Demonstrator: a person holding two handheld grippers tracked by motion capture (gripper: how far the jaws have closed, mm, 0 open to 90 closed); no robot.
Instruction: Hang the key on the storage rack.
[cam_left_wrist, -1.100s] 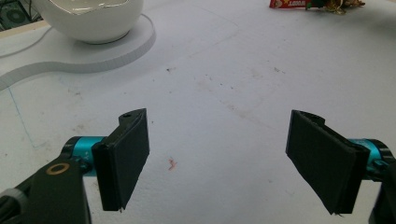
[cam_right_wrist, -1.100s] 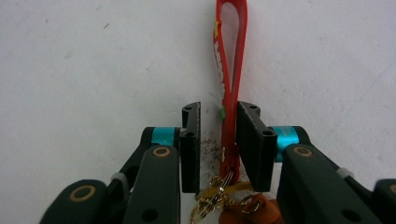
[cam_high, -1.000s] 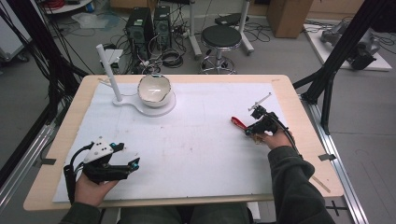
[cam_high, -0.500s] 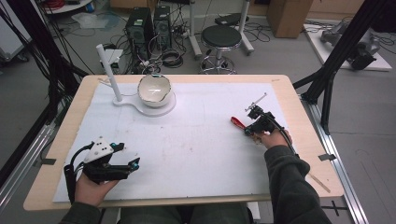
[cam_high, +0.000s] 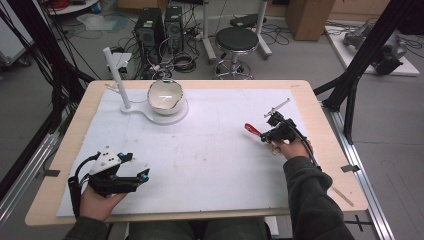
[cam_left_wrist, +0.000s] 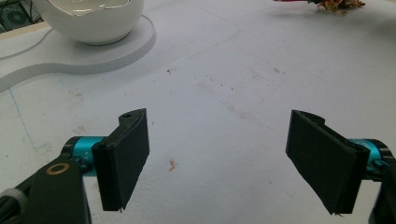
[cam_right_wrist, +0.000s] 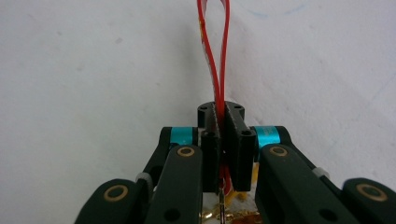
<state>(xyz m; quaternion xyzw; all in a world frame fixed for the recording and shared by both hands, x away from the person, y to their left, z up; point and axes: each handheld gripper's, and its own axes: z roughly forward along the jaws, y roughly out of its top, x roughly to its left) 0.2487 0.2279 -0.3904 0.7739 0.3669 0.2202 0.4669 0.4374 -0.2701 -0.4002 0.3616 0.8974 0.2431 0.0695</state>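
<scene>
My right claw (cam_right_wrist: 219, 154) has just been closing and is now clamped on a thin red cord loop (cam_right_wrist: 214, 51), which runs out ahead of the jaws over the white bench (cam_high: 215, 150); a gold trinket peeks out below the jaws. From the high view, the red piece (cam_high: 252, 131) juts from the right claw (cam_high: 265, 135) toward the bench's middle. My left claw (cam_left_wrist: 224, 158) rests near the front edge, jaws wide apart, nothing between them. A white ceramic bowl (cam_high: 165, 95) sits on its stand, well apart.
</scene>
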